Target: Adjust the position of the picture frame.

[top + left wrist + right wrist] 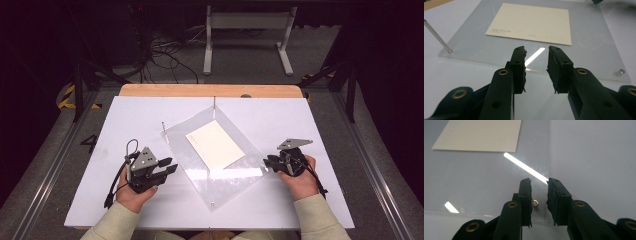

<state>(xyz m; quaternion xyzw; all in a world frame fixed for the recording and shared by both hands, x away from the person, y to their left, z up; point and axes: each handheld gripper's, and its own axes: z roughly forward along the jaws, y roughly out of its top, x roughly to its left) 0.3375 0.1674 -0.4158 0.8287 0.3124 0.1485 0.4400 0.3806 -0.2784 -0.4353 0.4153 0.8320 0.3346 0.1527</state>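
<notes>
Clearly both tools stand narrowly open and empty, left tool and right tool flanking the clear plate on the surface; the card lying on it could slide off if tilted, though contact looks unclear.

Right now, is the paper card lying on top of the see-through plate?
Yes, the cream card lies flat on the clear plate, well inside its edges.

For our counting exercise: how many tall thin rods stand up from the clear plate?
2: the far rod at the clear plate's far corner, the left rod at its left corner. None seems hidden.
</notes>
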